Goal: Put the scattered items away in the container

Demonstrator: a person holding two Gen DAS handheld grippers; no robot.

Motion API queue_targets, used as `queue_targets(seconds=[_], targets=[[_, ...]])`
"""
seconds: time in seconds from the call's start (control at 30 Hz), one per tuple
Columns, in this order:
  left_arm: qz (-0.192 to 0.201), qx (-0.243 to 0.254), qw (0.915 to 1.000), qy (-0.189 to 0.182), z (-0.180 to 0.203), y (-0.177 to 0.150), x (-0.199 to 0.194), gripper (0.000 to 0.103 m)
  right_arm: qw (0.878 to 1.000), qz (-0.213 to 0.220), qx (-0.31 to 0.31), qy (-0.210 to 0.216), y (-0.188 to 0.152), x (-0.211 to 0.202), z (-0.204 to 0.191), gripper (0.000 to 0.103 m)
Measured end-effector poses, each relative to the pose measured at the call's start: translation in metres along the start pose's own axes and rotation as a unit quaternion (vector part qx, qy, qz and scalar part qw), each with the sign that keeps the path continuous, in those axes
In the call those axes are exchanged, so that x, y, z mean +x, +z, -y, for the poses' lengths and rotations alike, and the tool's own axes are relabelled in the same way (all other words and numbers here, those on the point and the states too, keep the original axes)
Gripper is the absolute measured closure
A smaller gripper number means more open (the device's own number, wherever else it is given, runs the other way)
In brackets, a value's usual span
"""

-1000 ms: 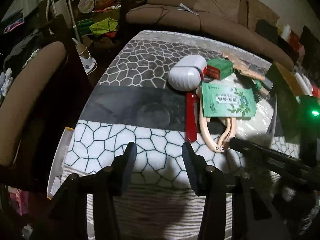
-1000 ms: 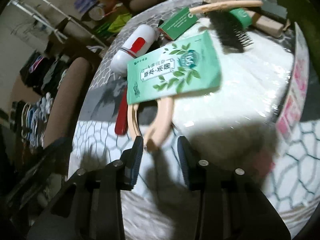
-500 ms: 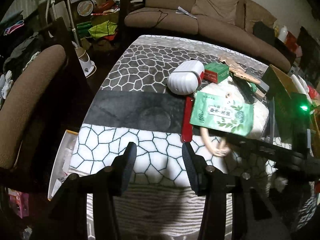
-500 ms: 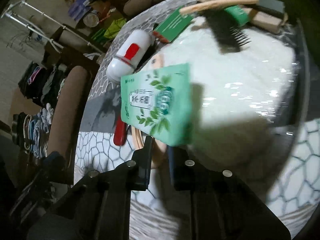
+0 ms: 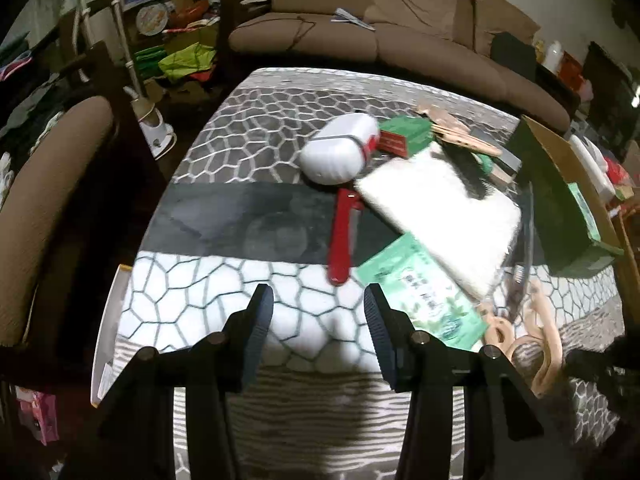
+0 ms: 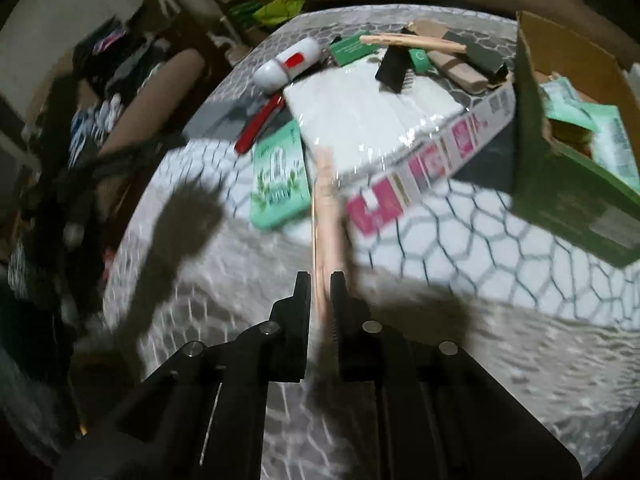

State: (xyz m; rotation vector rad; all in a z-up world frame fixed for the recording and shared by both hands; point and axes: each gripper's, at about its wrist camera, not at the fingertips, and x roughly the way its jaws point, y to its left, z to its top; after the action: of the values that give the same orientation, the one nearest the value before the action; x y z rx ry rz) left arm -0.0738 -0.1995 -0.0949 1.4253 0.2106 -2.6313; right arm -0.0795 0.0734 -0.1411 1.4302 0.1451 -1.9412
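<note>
Right tongs [image 6: 320, 280] have just closed narrow on the pale looped hanger [image 6: 326, 208], pinched at its near end. It's lifted off the desk [image 6: 460, 240], far end sticking out toward the white pack [image 6: 368, 116], near the desk's middle. The box [image 6: 560, 184] sits by the right edge, open top, green packets already inside.

For this step, I'd judge: keep the pinch tight, since it's a long item held by one end and it'll swing. Raise it enough to clear the box wall and the pack's corner, then swing right and let go over the opening, not on the rim.

Green sachet [image 6: 280, 176] lies flat just left of the hanger, red comb [image 6: 260, 124] and white case [image 6: 288, 66] further back.

Left tongs [image 5: 316, 308] are half open, empty, hovering over the near desk edge.
</note>
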Motion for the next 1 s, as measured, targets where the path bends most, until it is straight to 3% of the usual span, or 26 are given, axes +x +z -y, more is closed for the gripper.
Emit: queue_targets(seconds=[0.2, 0.37, 0.47, 0.6, 0.77, 0.83, 0.9, 0.97, 1.0], targets=[[-0.013, 0.030, 0.9995, -0.003, 0.028, -0.005, 0.008, 0.056, 1.000, 0.003, -0.029, -0.004, -0.027, -0.015, 0.002, 0.089], [-0.015, 0.055, 0.9981, -0.023, 0.055, -0.015, 0.010, 0.056, 0.999, 0.038, 0.026, 0.005, -0.031, -0.021, 0.042, 0.086], [-0.010, 0.096, 0.9948, -0.033, 0.082, -0.027, 0.010, 0.056, 0.996, 0.049, 0.070, 0.003, -0.026, -0.022, 0.066, 0.086], [-0.016, 0.140, 0.9894, -0.038, 0.112, -0.040, 0.015, 0.055, 0.995, 0.065, 0.082, -0.002, -0.022, -0.024, 0.073, 0.085], [-0.015, 0.154, 0.9862, -0.058, 0.123, -0.029, 0.018, 0.056, 0.994, 0.064, 0.084, 0.030, -0.023, -0.016, 0.072, 0.080], [0.006, 0.129, 0.9903, -0.051, 0.114, -0.014, 0.017, 0.055, 0.993, 0.059, 0.099, 0.022, -0.026, -0.013, 0.074, 0.080], [0.016, 0.075, 0.9954, -0.058, 0.102, 0.001, 0.018, 0.046, 0.993, 0.060, 0.102, 0.019, -0.027, -0.014, 0.073, 0.080], [0.022, 0.034, 0.9965, -0.074, 0.096, 0.014, 0.023, 0.021, 0.993, 0.069, 0.094, 0.029, -0.025, -0.021, 0.070, 0.077], [0.021, 0.032, 0.9959, -0.082, 0.098, 0.020, 0.027, 0.018, 0.993, 0.073, 0.090, 0.029, -0.025, -0.024, 0.070, 0.073]])
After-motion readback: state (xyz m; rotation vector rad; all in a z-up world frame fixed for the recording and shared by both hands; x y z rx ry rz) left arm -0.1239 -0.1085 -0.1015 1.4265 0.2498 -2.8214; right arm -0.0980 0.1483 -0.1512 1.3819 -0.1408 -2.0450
